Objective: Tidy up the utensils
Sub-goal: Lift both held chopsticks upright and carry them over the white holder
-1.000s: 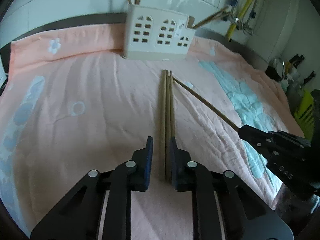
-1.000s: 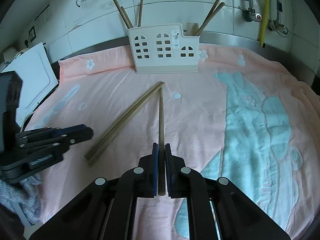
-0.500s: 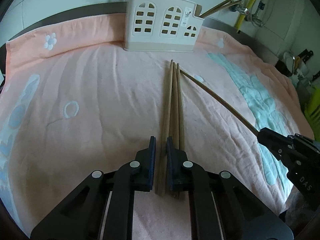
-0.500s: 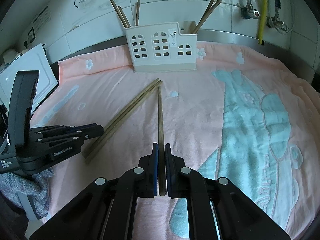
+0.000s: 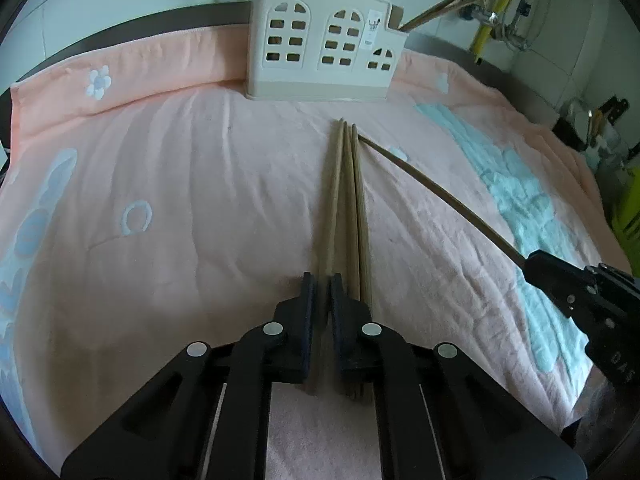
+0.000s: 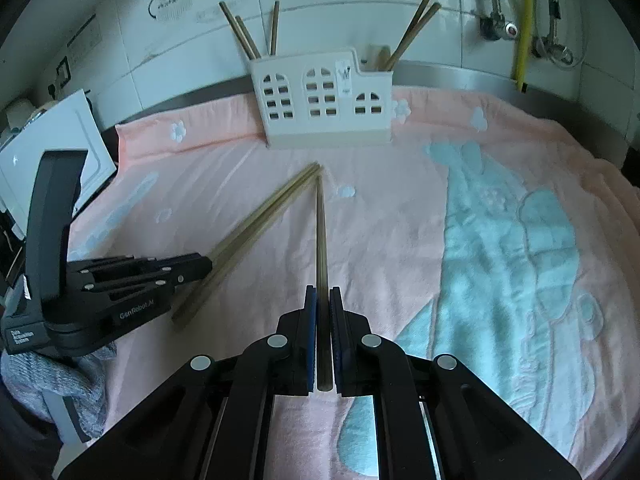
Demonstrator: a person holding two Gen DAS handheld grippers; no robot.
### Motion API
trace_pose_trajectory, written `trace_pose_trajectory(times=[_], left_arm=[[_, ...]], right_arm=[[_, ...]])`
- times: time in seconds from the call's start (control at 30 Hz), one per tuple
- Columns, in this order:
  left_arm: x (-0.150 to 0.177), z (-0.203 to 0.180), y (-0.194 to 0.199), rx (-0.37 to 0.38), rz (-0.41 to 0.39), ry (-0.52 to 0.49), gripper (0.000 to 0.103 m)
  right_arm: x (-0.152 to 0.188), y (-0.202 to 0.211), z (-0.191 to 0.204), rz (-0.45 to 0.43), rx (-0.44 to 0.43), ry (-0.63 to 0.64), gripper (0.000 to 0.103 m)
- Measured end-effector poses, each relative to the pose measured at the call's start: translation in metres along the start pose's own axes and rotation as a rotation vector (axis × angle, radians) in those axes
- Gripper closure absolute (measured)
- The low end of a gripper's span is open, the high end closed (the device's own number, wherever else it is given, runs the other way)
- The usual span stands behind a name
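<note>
Three pale wooden chopsticks are laid side by side on the pink towel before the white plastic utensil holder with window cut-outs. One, the leftmost chopstick, is clamped near its thick end by the left gripper. A separate darker wooden chopstick is pinched between the closed fingers of the right gripper, its tip beside the others' tips.
</note>
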State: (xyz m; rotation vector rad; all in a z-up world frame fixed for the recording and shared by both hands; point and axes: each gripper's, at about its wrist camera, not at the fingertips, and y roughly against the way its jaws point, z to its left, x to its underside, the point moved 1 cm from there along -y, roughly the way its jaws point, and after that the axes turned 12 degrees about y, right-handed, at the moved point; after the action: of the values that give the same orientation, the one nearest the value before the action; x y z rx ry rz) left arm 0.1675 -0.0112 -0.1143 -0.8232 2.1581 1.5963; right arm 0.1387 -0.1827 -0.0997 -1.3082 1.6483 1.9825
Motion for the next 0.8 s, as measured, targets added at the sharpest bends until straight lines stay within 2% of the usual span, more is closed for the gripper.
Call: trace_pose_trajectory(times=[0.43, 0.63, 0.8], left_arm=[[-0.031, -0.006, 0.067, 0.130, -0.169, 0.002, 0.097], [-0.049, -0.008, 0.081, 0.170, -0.194, 0.000, 0.097], [-0.072, -0.014, 0.089, 0.173, -0.218, -0.023, 0.098]], right_arm=[[-0.048, 0.038, -0.016, -0.132, 0.006, 0.032, 0.096], [-0.080, 0.047, -0.025, -0.168, -0.027, 0.041, 0.096], [-0.118, 0.057, -0.037, -0.190, -0.037, 0.067, 0.096]])
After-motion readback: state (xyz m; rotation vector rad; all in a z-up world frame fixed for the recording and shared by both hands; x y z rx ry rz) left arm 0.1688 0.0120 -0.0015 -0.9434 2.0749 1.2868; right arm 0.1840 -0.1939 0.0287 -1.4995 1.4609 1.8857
